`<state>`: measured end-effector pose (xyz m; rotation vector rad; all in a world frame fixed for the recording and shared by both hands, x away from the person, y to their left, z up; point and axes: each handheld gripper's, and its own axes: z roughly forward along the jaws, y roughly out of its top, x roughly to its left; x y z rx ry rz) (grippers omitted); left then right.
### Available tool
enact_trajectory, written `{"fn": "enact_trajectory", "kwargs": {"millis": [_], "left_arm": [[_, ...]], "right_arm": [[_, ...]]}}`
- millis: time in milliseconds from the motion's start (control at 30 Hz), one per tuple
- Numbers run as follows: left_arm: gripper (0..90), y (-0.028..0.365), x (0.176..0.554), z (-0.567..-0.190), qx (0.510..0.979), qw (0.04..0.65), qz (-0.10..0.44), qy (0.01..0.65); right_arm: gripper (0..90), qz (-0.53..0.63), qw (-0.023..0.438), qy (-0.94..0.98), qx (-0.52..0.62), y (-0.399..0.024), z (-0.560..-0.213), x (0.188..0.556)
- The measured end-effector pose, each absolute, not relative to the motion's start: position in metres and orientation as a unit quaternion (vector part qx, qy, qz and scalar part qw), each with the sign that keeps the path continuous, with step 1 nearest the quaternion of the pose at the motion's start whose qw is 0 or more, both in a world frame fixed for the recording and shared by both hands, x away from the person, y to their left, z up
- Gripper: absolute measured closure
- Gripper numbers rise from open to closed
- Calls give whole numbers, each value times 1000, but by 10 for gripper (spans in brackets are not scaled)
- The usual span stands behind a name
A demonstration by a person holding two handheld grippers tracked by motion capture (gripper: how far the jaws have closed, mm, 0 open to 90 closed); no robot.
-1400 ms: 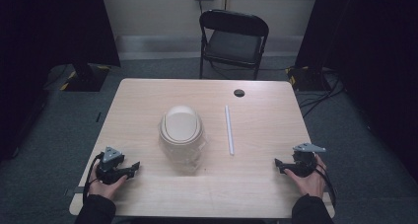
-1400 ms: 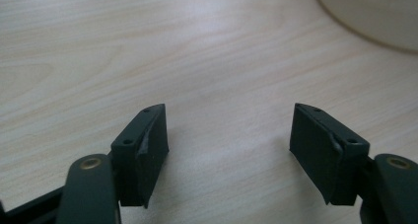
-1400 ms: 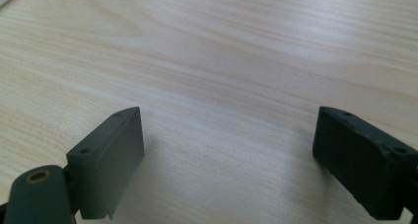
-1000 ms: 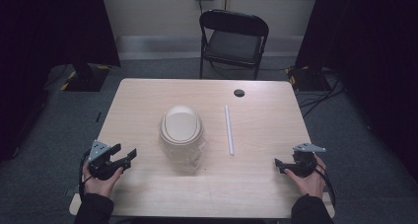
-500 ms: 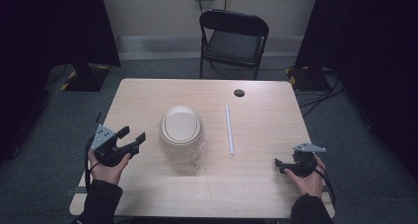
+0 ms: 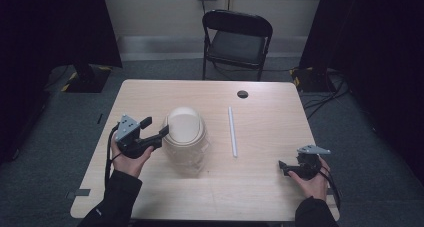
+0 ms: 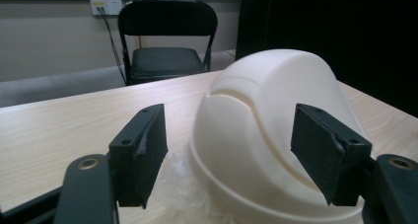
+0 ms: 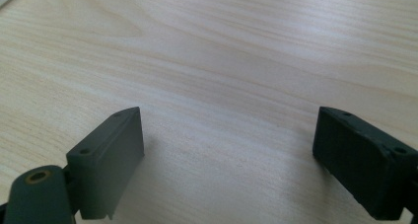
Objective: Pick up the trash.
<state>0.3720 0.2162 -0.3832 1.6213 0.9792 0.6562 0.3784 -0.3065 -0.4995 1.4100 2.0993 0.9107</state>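
1. From the high view, a light wooden tabletop (image 6: 150, 197) carries a clear container with a cream domed lid (image 6: 184, 126) near its middle, a thin white rod (image 6: 232, 131) lying lengthwise to the right of it, and a small dark round hole (image 6: 242, 94) near the far edge.
2. The left tool (image 6: 156, 127) is held in the person's left hand (image 6: 131, 157), its jaws spread apart and aimed at the cream domed lid; the nearer jaw tip lies just beside the lid's left side, though contact cannot be told from above.
3. The left gripper view gives the detail missing from above: the dome (image 7: 276, 135) stands ahead of the two parted black jaws, crinkled clear plastic (image 7: 187, 194) shows beneath the lid's rim, and nothing sits between the jaw pads.
4. That view also shows a black folding chair (image 7: 166, 41) beyond the tabletop and a wall socket (image 7: 106, 6) with a cable.
5. The right tool (image 6: 283, 167) rests low at the near right corner in the right hand (image 6: 311, 179), well apart from the rod.
6. The right gripper view shows its jaws wide apart over bare wood grain (image 8: 222, 61), holding nothing.
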Motion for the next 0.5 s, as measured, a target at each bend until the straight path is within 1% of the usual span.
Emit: {"fn": "enact_trajectory", "kwargs": {"millis": [333,500], "left_arm": [[274,198,381,-396,706,504,266,421],[264,195,383,-400,706,498,259,432]], "right_arm": [[111,330,225,761,511,-306,-500,378],[112,330,225,761,511,-306,-499,378]]}}
